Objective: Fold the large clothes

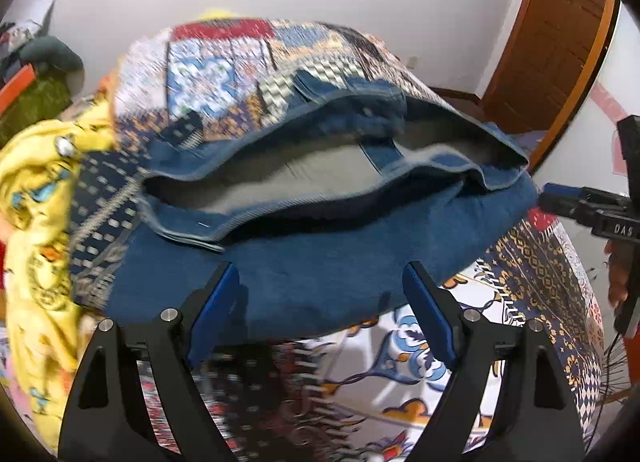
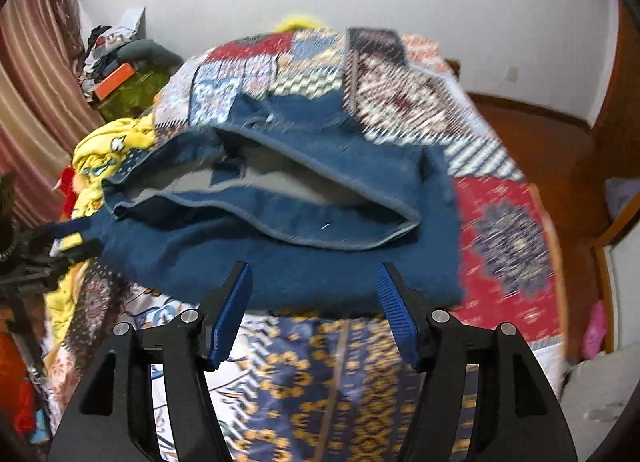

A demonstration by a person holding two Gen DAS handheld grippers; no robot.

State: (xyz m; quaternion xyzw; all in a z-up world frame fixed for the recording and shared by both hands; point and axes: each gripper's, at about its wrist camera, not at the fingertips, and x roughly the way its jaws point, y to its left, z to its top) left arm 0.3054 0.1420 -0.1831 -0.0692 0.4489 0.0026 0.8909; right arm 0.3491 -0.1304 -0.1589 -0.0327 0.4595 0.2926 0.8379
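My left gripper and right gripper both gape, holding nothing. The jeans, folded on the bedspread, lie just ahead of both, long axis crosswise (waistband up top). Neither looks nearer; frames blurred.

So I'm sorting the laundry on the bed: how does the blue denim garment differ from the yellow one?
The denim garment is plain dark blue; the yellow garment carries cartoon prints. The denim lies folded into a flat stack, waistband open, in the middle of the patterned bedspread; the yellow one sits crumpled in a heap on its left. Both rest on the bedspread, held by neither gripper.
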